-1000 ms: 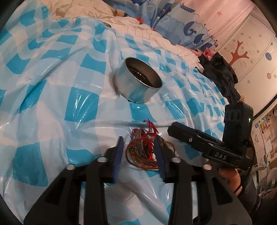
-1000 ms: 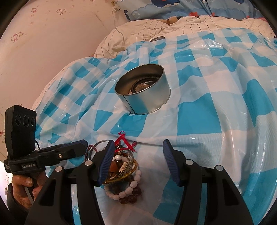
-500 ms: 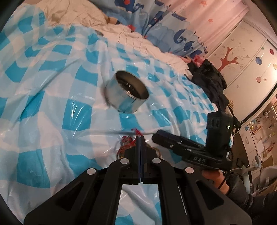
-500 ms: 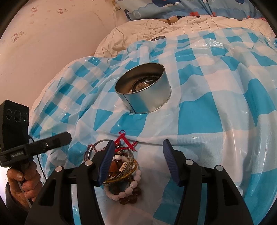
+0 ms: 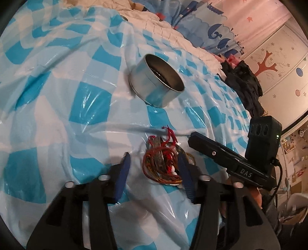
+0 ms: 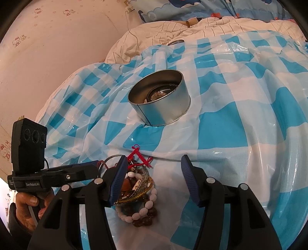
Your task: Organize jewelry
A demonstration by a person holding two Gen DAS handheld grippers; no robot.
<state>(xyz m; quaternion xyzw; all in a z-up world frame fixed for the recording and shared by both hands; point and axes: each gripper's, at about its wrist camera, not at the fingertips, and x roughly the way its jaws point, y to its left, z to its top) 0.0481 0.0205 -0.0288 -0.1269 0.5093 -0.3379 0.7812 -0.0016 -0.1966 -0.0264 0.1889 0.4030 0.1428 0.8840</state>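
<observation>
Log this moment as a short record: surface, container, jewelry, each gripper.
surface: blue-and-white checked plastic sheet over bedding
container: round metal tin, open, some jewelry already inside
jewelry: tangled pile of bracelets on the sheet, including a white bead bracelet and a red cord
left gripper: open, fingers either side of the pile
right gripper: open, empty, over the pile

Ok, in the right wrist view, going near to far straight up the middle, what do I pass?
White bead bracelet → red knotted cord → round metal tin → striped white quilt → blue cartoon curtain.
</observation>
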